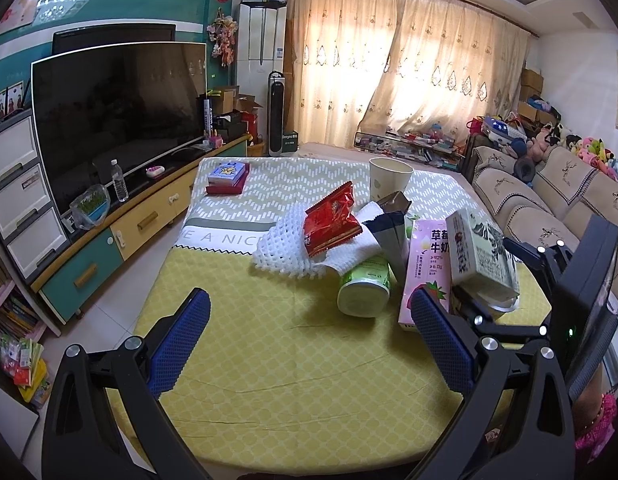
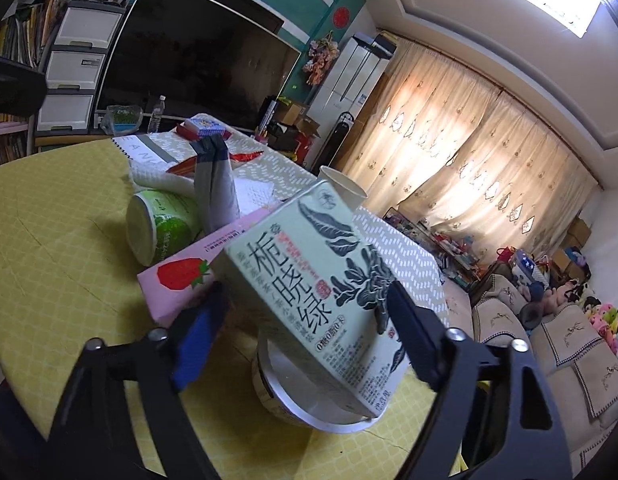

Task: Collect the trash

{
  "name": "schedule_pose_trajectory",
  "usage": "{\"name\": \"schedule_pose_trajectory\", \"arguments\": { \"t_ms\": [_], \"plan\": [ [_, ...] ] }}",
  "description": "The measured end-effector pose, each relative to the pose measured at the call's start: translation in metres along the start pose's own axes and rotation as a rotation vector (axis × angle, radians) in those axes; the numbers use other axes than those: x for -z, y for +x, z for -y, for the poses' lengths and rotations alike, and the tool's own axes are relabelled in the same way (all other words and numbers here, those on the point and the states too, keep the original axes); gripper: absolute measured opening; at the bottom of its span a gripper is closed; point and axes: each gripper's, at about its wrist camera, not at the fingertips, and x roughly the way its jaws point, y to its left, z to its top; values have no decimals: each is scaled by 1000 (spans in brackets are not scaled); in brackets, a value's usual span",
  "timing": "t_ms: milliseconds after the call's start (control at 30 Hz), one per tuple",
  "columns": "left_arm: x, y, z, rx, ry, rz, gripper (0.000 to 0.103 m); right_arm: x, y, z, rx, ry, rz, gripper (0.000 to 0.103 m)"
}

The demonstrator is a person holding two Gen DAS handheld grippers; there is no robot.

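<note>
Right wrist view shows my right gripper [image 2: 305,332] clamped on the pale green tea carton with dark leaf print [image 2: 309,280], held tilted above a white round tub [image 2: 309,404] on the yellow patterned tablecloth [image 2: 57,216]. I judge this is the lift of one piece of trash; next it needs carrying clear of the pile, though no bin is in sight. My left gripper [image 1: 305,340] hangs open and empty over bare cloth. The pink strawberry milk box [image 1: 421,268] and green lidded cup [image 1: 365,288] lie just beside the carton, so the free room is toward me and leftward, short of the table's near edge.
</note>
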Motion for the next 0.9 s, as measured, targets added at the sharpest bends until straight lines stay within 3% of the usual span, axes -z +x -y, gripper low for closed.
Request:
{"name": "schedule_pose_trajectory", "arguments": {
  "t_ms": [167, 300, 533, 900],
  "plan": [
    [0, 0, 2, 3, 5, -2, 99, -3, 3, 18, 10, 57, 9, 46],
    [0, 1, 1, 4, 6, -6, 99, -1, 0, 41, -45, 174, 17, 38],
    [-1, 3, 4, 5, 13, -9, 99, 8, 4, 92, -230, 425, 15, 34],
    [-3, 6, 8, 9, 21, -17, 99, 16, -11, 130, -338, 588, 61, 31]
  ]
}}
